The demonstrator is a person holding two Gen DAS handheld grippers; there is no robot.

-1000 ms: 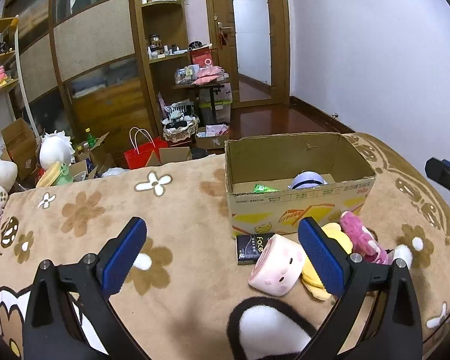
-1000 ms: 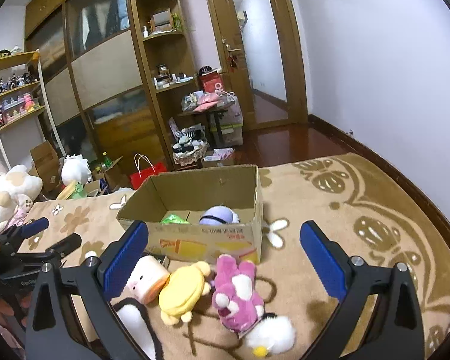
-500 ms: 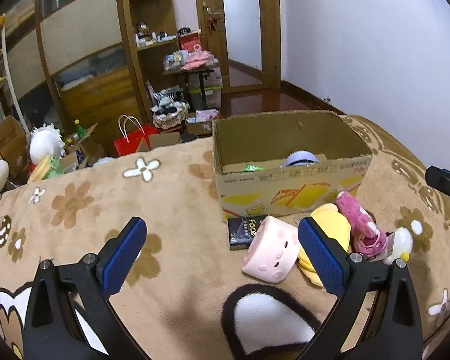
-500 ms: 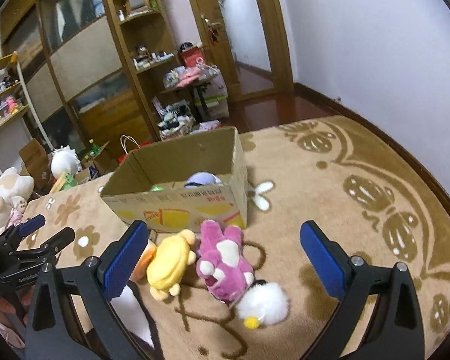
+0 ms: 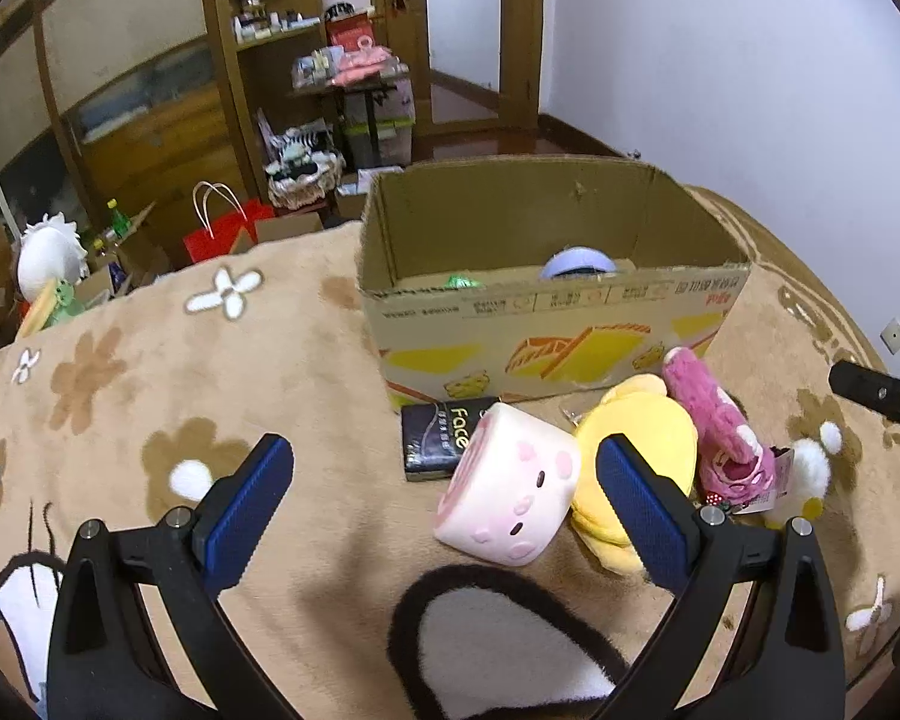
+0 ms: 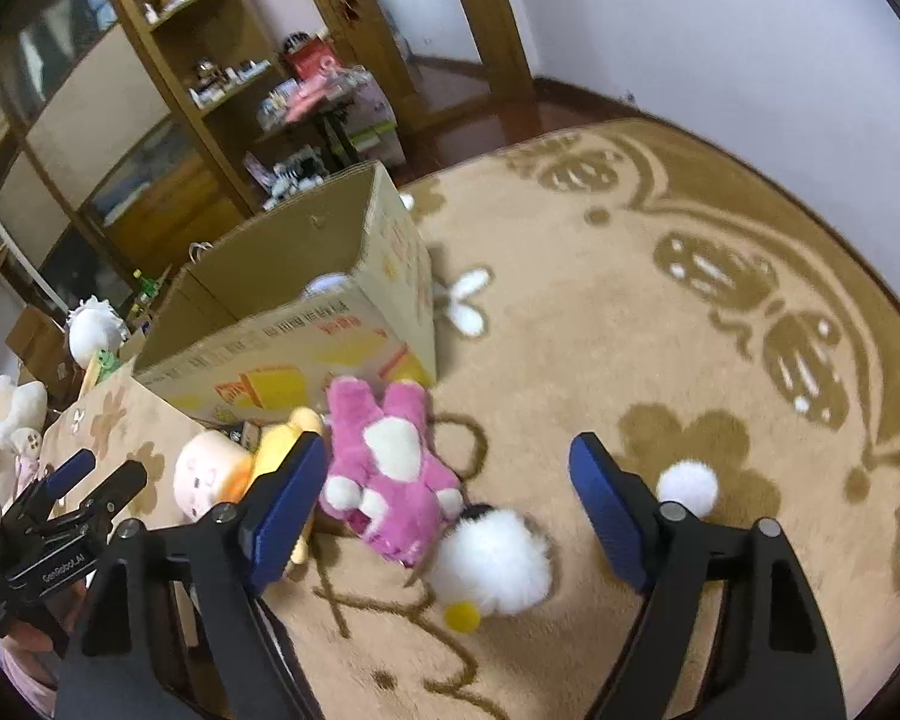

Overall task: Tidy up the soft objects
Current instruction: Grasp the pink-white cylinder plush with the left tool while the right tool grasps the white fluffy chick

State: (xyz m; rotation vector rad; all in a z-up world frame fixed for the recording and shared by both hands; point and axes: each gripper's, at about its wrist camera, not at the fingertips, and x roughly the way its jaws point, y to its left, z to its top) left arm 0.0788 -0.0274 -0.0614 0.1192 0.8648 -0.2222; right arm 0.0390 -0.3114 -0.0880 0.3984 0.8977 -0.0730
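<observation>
Both grippers are held wide, nothing gripped: left gripper low centre, right gripper low centre. Toys are clustered against the box front wall: pink roll, yellow plush, magenta plush, white plush. Bare blanket is seen at frame right.

A pink cylinder plush, yellow plush, pink bear and white pom-pom toy lie beside the open cardboard box.
</observation>
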